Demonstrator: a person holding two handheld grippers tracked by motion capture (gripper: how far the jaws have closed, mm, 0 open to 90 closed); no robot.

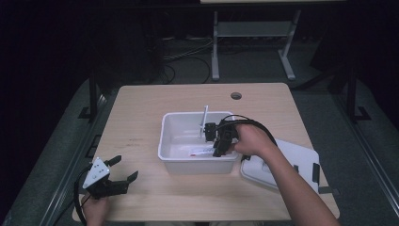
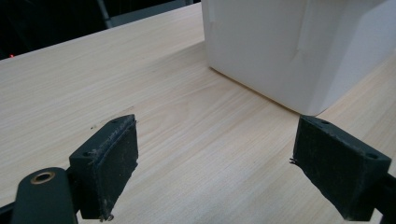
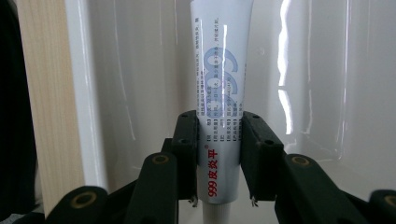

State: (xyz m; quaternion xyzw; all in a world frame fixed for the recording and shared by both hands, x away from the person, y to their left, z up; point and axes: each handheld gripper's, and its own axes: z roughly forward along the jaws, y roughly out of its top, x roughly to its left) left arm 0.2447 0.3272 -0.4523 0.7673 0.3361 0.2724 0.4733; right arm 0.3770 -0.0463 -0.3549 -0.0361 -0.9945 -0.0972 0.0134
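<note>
The right gripper squeezes a white ointment tube over the white plastic bin. The left gripper sits wide apart, holding nothing, at the table's near left corner.

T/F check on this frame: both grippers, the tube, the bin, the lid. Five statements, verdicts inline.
1. The right gripper is shut on the tube. True.
2. The left gripper holds the lid. False: its jaws stand open with nothing between them, over bare table; the lid lies on the table at the bin's right.
3. The tube is held over the inside of the white bin. True.
4. The tube is plain white with no print. False: it carries red "999" lettering and a pale blue logo.
5. The bin sits on the floor. False: it sits on the wooden table.
</note>
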